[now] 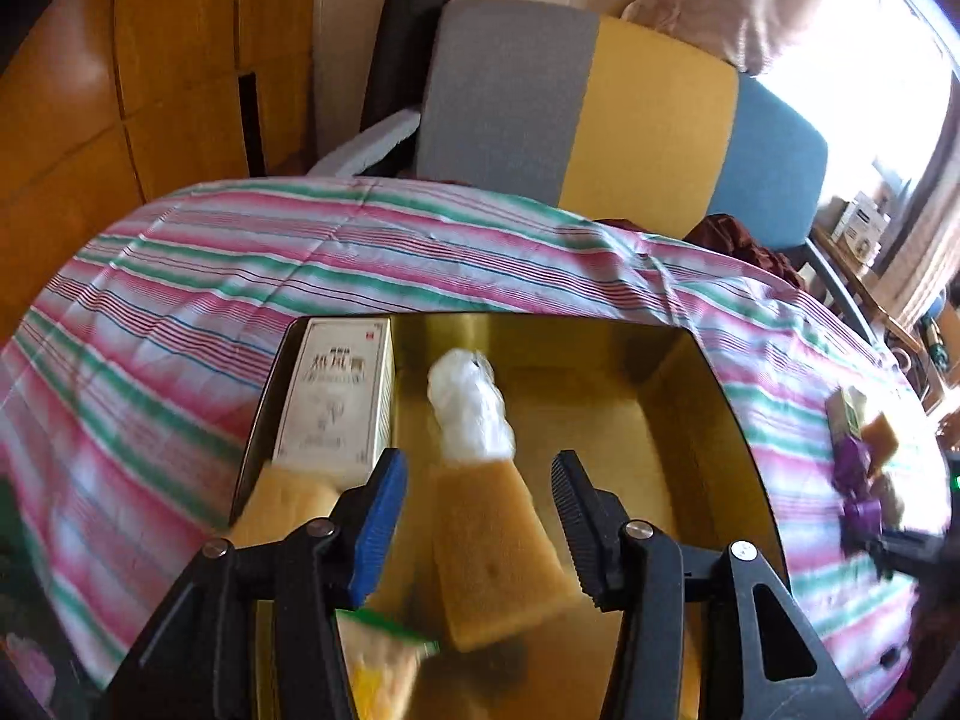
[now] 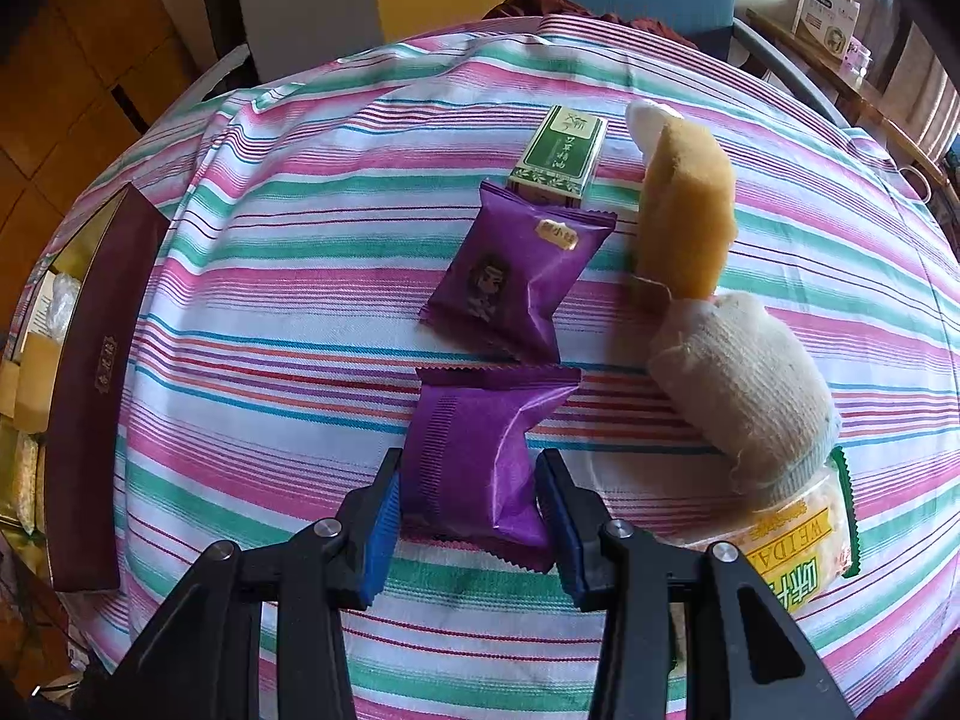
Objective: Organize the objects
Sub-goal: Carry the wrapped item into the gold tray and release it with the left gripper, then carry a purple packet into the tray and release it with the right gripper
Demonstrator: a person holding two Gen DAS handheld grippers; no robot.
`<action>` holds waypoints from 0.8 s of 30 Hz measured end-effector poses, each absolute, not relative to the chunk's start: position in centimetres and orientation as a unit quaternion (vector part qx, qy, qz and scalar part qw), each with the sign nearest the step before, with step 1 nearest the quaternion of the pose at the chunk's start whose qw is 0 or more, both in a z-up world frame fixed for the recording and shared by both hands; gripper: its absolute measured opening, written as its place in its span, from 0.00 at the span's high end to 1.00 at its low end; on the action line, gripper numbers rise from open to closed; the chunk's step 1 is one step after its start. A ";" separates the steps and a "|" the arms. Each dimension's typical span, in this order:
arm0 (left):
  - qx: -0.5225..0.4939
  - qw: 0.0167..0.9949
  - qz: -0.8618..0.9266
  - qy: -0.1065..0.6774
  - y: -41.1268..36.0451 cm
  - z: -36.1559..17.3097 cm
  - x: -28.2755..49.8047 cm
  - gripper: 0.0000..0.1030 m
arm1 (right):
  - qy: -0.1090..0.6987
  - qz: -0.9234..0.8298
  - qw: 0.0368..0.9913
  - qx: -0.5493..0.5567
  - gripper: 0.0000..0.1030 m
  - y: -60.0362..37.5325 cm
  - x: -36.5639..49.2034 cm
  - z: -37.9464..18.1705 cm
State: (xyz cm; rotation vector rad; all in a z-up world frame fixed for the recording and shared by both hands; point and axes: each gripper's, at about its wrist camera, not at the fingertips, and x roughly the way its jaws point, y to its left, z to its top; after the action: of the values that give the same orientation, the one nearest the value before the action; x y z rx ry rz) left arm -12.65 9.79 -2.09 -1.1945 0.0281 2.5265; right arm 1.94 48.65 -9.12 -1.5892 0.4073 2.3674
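Observation:
My left gripper (image 1: 480, 516) is open above a gold-lined box (image 1: 690, 420). The box holds a white carton (image 1: 336, 396), a yellow sponge with a white wrapped tip (image 1: 492, 546), another sponge (image 1: 282, 504) and a yellow-green snack pack (image 1: 384, 660). My right gripper (image 2: 468, 510) stands around a purple snack packet (image 2: 474, 450) on the striped cloth, jaws touching its sides. A second purple packet (image 2: 516, 270), a green box (image 2: 558, 156), a yellow sponge (image 2: 684, 216), a rolled white cloth (image 2: 744, 384) and a yellow cracker pack (image 2: 792, 552) lie beyond.
The box's dark red wall (image 2: 96, 384) is at the left edge of the right wrist view. A grey, yellow and blue chair back (image 1: 600, 114) stands behind the table. A shelf with boxes (image 2: 834, 12) is at far right.

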 end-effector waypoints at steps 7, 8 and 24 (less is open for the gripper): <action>-0.397 0.178 0.900 0.027 9.1 -1.5 -8.2 0.50 | 0.137 0.819 0.148 -0.538 0.58 48.5 1.4 -8.8; -0.395 0.179 0.901 0.029 9.0 -1.4 -7.8 0.50 | 0.141 0.819 0.151 -0.535 0.58 48.4 1.2 -8.5; -0.409 0.174 0.896 -0.011 5.0 -1.9 -6.4 0.40 | 0.130 0.877 -0.026 -0.461 0.58 33.3 -8.1 -0.6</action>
State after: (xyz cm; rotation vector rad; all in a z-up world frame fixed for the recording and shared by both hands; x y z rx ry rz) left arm -6.44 4.99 -1.94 -1.1593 -0.0315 2.5398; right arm -8.09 33.33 -0.64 -1.4733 0.4139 2.8037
